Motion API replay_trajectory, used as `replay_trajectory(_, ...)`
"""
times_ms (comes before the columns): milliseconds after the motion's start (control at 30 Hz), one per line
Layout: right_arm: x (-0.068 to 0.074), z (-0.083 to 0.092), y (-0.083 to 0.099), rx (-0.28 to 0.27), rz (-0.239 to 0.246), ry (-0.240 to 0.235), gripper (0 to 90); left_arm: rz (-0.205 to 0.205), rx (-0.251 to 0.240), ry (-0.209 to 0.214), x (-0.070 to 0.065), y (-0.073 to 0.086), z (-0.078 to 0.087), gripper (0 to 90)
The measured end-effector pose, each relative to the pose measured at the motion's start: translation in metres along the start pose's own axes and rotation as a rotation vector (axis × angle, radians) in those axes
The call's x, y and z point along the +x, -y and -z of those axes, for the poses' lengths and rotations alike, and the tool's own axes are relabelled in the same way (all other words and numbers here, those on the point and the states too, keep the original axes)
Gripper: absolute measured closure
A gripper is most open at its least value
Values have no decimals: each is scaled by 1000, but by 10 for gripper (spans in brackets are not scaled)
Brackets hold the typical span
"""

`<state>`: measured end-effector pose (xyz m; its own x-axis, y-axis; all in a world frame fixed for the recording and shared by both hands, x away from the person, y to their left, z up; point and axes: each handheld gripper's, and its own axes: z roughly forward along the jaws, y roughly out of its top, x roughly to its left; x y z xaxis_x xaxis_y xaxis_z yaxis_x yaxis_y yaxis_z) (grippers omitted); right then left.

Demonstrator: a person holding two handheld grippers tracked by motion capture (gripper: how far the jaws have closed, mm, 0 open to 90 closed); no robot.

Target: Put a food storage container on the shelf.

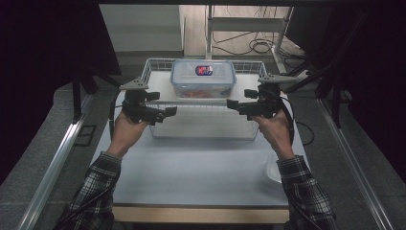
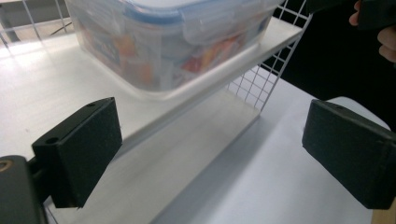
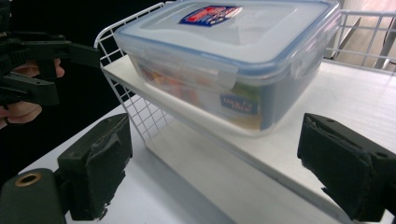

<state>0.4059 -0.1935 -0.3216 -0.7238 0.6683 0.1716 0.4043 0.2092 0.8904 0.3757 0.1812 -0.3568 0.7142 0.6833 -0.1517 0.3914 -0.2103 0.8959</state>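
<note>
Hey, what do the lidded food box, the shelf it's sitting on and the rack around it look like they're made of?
Food box: clear, glossy plastic by the look; coloured packets show through its walls, and the blue-rimmed lid has snap flaps. Shelf: a flat, matte white board, perhaps painted wood or laminate; I can't tell which. Rack: thin white wire in a square grid, likely coated metal.

Wide-open left tongs [image 2: 215, 158] face the lidded container [image 2: 173, 42] on the shelf [image 2: 60, 93].

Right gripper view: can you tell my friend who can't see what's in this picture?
A clear plastic box with a snap-on lid sits on the top shelf of a white wire rack. The right gripper has its black fingers open, empty, in front of it.
</note>
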Motion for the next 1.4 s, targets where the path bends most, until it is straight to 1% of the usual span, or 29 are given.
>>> replay_trajectory(267,3,6,17,14,31,-3,65,-15,13,-2,-8,16,3,33)
replay_trajectory(333,4,6,21,23,34,-5,55,-20,17,-8,-10,21,4,32)
replay_trajectory(433,6,8,27,29,52,-5,46,-31,21,-16,-13,27,6,29)
replay_trajectory(533,9,11,34,25,63,-3,42,-40,16,-26,-16,34,8,29)
replay_trajectory(600,12,13,39,23,66,7,40,-42,12,-33,-19,39,10,29)
replay_trajectory(667,14,15,44,24,67,0,38,-38,8,-30,-21,45,11,29)
replay_trajectory(733,15,18,49,26,64,2,34,-43,6,-35,-24,50,13,29)
replay_trajectory(833,17,20,58,27,61,-2,29,-42,4,-33,-28,58,15,29)
replay_trajectory(1067,22,24,78,44,76,5,19,-54,-3,-25,-42,75,16,29)
replay_trajectory(1133,24,26,84,48,81,8,21,-59,7,-25,-46,80,16,30)
replay_trajectory(1233,28,29,92,40,85,16,25,-63,12,-34,-53,89,16,36)
replay_trajectory(1300,30,32,99,27,84,22,29,-64,35,-28,-55,94,13,39)
replay_trajectory(1333,30,33,102,23,80,24,32,-66,44,-32,-57,95,12,36)
replay_trajectory(1400,31,33,107,40,76,21,31,-69,39,-41,-59,98,12,35)
